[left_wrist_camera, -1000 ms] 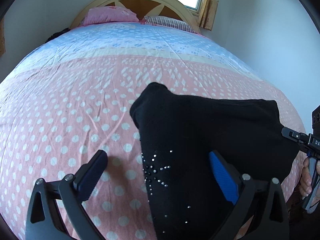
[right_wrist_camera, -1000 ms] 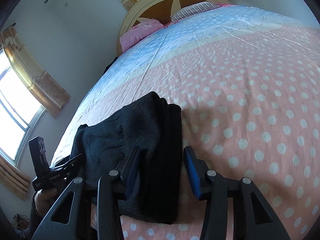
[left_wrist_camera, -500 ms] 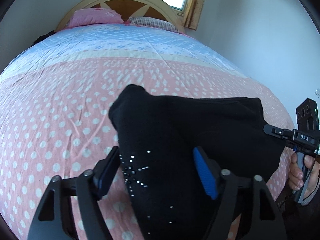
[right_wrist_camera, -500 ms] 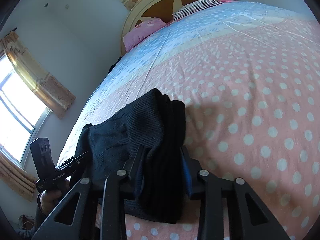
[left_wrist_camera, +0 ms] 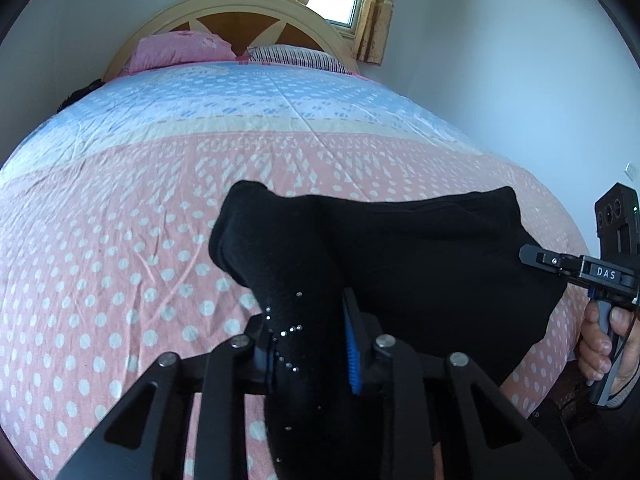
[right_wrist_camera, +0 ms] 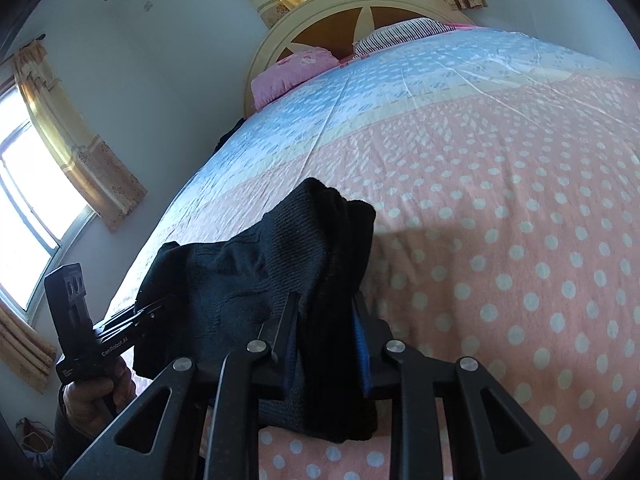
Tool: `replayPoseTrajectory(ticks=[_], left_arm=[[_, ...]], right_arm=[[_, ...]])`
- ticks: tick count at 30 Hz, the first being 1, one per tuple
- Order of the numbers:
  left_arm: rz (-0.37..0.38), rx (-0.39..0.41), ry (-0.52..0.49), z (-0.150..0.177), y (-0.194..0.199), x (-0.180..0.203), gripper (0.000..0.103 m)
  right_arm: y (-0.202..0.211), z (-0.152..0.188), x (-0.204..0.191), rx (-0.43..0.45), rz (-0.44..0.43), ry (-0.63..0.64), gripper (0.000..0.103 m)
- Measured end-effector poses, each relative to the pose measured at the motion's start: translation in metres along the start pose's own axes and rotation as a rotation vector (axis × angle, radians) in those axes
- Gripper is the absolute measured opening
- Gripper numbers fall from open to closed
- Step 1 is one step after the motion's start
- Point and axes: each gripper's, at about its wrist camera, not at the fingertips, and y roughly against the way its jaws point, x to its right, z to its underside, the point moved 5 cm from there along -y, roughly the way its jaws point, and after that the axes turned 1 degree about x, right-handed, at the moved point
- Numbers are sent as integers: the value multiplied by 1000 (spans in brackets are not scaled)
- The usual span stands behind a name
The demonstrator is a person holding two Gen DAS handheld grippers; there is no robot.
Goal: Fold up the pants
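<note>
- Pink dotted bedspread (left_wrist_camera: pixel 120 280) covers the bed, turning blue toward the headboard (left_wrist_camera: pixel 236 12).
- Black pants (left_wrist_camera: pixel 420 264) (small studs on one part) lie bunched near the bed's near edge.
- Left gripper (left_wrist_camera: pixel 308 344) is clamped on the pants.
- Right gripper (right_wrist_camera: pixel 326 344) pinches another fold of the pants.

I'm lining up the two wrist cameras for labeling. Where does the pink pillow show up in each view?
Left wrist view: the pink pillow lies at upper left, against the headboard, left of the striped pillow.
Right wrist view: the pink pillow sits upper centre, left of and below the striped pillow.
Shared landmark: the arched headboard behind both pillows.
</note>
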Motion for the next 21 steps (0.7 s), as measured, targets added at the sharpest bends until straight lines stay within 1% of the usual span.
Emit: replayPoseTrajectory(ticks=[7,12,15,21], left_arm=[[-12,34,-22,-9,19,4,23],[-22,48,-25,-14,29,0,23],[-30,55,-20,-18,36,-8,23],[-78,71,-7,-22,52,-34,23]], right_arm=[[5,-11,-18,1,-12,46,24],[-5,-24,-38,-11,-27,92,24],[-16,-32,-53,-20,-44,120,24],[-44,-44,-91,-49,-82,184,24]])
